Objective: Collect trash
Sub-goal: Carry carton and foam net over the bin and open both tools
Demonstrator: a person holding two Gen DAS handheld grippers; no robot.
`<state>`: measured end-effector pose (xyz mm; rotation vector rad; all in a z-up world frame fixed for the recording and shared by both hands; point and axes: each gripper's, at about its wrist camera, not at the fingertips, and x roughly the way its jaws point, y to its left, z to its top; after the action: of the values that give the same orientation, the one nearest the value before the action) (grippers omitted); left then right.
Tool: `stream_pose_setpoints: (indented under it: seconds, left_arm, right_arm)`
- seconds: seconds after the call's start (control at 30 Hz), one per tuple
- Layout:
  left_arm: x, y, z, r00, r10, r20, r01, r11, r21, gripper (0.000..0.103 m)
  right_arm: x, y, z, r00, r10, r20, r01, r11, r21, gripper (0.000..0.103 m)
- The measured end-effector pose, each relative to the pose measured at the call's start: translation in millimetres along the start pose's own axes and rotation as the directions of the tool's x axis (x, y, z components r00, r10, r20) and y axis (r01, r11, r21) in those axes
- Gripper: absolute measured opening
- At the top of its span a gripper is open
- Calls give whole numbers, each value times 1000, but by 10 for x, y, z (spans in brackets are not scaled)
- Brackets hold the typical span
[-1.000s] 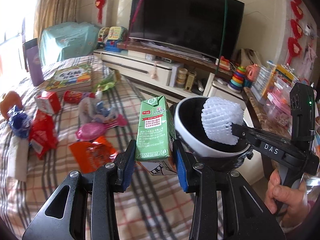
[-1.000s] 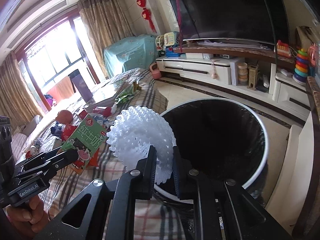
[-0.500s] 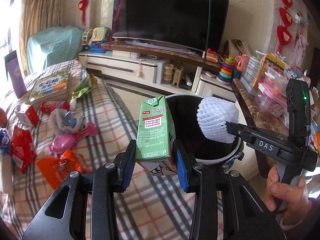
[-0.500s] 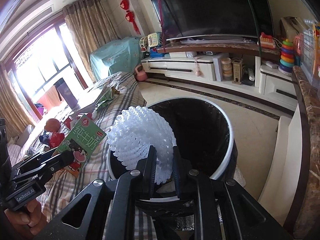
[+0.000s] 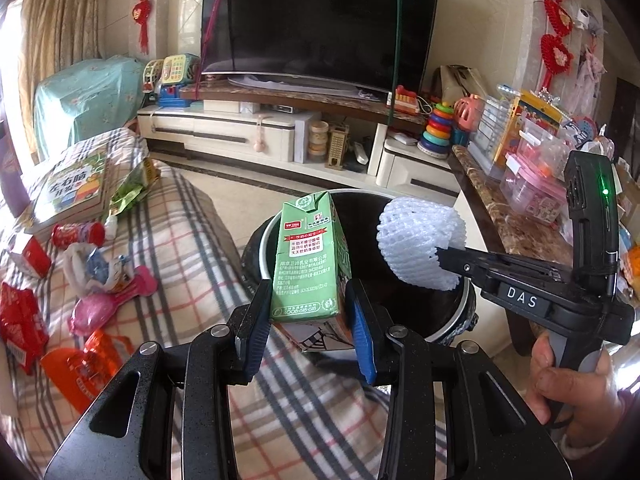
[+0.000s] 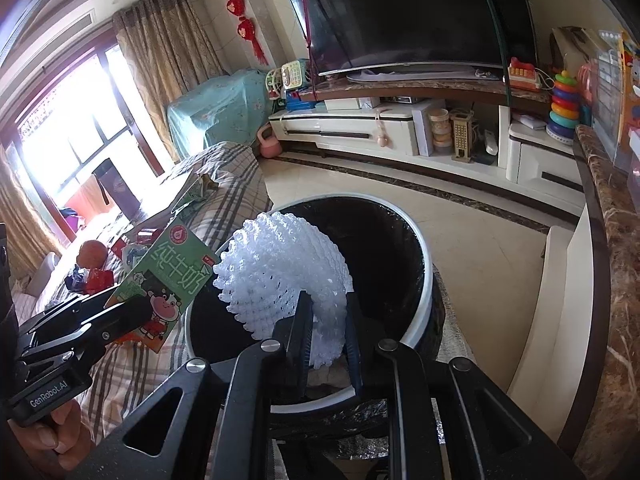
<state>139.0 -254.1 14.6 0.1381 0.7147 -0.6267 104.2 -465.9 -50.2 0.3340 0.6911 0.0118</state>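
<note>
My left gripper (image 5: 306, 328) is shut on a green milk carton (image 5: 308, 256), held upright at the near left rim of the round black trash bin (image 5: 460, 312). The carton also shows in the right wrist view (image 6: 168, 276). My right gripper (image 6: 326, 336) is shut on a white foam fruit net (image 6: 280, 272) and holds it over the open bin (image 6: 420, 312). In the left wrist view the net (image 5: 420, 244) hangs above the bin's right side, with the right gripper (image 5: 444, 258) reaching in from the right.
The plaid-covered table (image 5: 192, 248) at left carries red and orange wrappers (image 5: 80, 364), a pink toy (image 5: 108, 304) and a book (image 5: 72, 188). A marble counter (image 5: 512, 232) with boxes stands right of the bin. A TV stand (image 5: 280, 136) is behind.
Both grippers have moved further from the table toward the bin with their loads. The carton now stands at the bin's rim and the net sits more over its opening.
</note>
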Motion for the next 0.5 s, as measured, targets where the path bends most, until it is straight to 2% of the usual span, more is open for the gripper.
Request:
stream_pose_setpoints:
  seconds: [0.4, 0.47, 0.5]
  left_arm:
    - [237, -73, 92, 998, -24, -52, 23, 1000, -10, 36]
    - [247, -80, 92, 998, -23, -56, 22, 1000, -11, 37]
    - [242, -83, 90, 998, -22, -53, 22, 1000, -9, 41]
  right_arm:
    - [44, -95, 90, 1000, 1, -17, -1, 1000, 5, 21]
    - [55, -109, 102, 1000, -5, -20, 5, 1000, 7, 29]
    - [58, -115, 101, 1000, -5, -20, 5, 1000, 11, 42]
